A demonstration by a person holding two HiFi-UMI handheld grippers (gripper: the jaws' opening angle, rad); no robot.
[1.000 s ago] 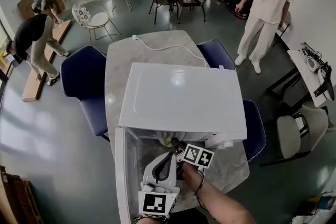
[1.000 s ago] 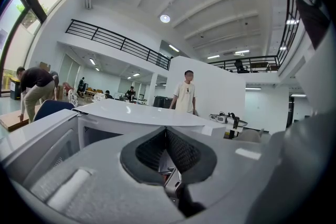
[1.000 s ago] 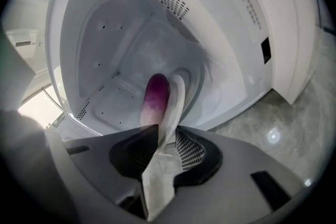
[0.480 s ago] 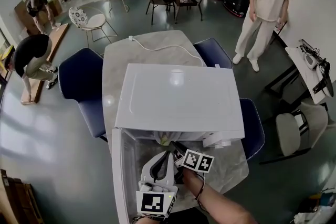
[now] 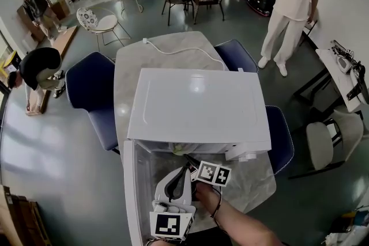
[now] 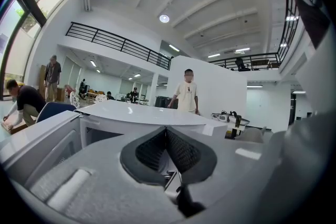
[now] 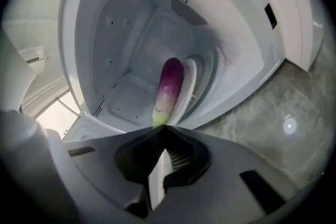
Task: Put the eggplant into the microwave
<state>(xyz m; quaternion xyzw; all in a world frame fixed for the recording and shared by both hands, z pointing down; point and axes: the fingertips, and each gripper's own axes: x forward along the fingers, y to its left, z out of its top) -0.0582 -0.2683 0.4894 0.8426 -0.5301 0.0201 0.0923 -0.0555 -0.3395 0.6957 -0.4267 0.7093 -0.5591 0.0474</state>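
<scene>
The purple eggplant, pale green at its near end, lies inside the white microwave against the white turntable plate. My right gripper sits at the oven's opening, just short of the eggplant's green end. Its jaws are closing to shut with nothing between them. In the head view that right gripper pokes under the microwave's front edge. My left gripper is shut and empty, held still beside it in front of the oven. The left gripper is seen from above over the open door.
The microwave stands on a marble table with its cable trailing across the far end. Blue chairs flank the table. A person in light clothes stands at the back right. Other people bend over at the left.
My right gripper has drawn back a little from the microwave's opening. The left gripper has stayed put. The people in the background have shifted.
</scene>
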